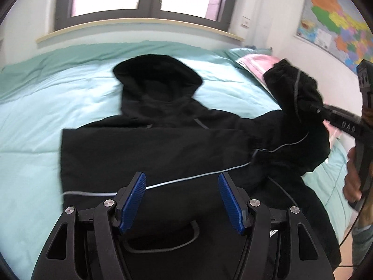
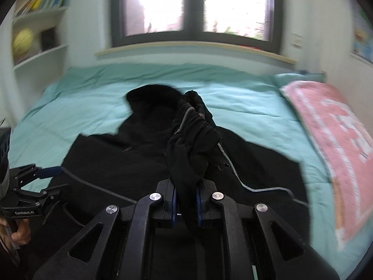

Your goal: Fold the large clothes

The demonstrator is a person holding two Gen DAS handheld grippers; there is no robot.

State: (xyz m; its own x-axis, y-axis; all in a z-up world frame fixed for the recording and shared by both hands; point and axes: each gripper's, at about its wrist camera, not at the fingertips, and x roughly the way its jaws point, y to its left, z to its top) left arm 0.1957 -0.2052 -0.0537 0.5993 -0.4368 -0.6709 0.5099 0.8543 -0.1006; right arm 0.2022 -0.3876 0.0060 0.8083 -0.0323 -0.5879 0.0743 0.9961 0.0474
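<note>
A black hooded jacket (image 1: pixel 151 144) lies flat on the turquoise bed (image 1: pixel 35 107), with its hood (image 1: pixel 158 74) toward the window. Thin grey piping runs across the body. My left gripper (image 1: pixel 181 179) hangs open over the jacket's lower body with nothing between its blue pads; the right wrist view shows it at the left edge (image 2: pixel 54 179). My right gripper (image 2: pixel 186 186) is shut on the jacket's right sleeve (image 2: pixel 193 140), and the bunched fabric with its elastic cuff rises from between the pads. In the left wrist view that sleeve (image 1: pixel 296 98) is lifted off the bed at the right.
A pink patterned pillow (image 2: pixel 338 140) lies along the bed's right side. Behind the bed is a window sill (image 2: pixel 186 51), with white shelves (image 2: pixel 39 35) holding books and a yellow ball at the left. A map (image 1: pixel 333 23) hangs on the right wall. A hand (image 1: pixel 352 182) grips the right tool.
</note>
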